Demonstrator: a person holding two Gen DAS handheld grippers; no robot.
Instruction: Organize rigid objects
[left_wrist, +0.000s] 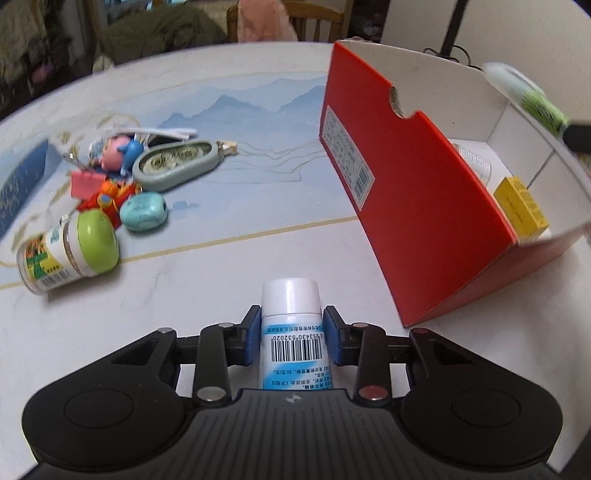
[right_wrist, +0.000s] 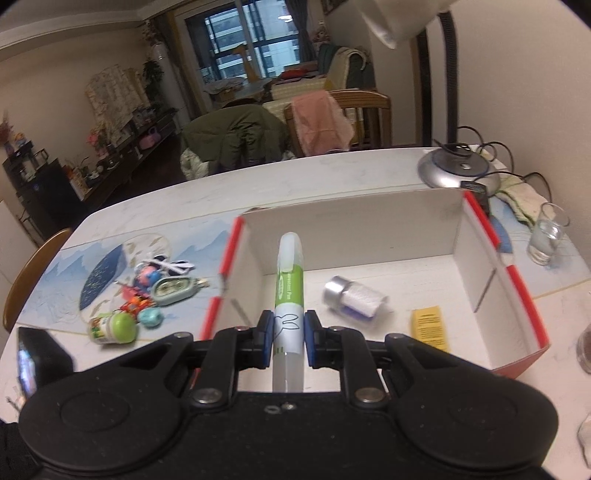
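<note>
A lamp base (right_wrist: 458, 168) stands at the far right corner of the table (right_wrist: 332, 173); a drinking glass (right_wrist: 546, 236) stands nearer, a phone (right_wrist: 37, 362) opposite.

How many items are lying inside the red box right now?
2, on the box floor: a silver-capped white bottle near the middle and a yellow packet to its right. The pen in the right gripper may hide more.

R gripper (right_wrist: 289, 334) clamps correction pen (right_wrist: 290, 280) over red box (right_wrist: 524, 306) w/ yellow packet (right_wrist: 430, 326).
</note>
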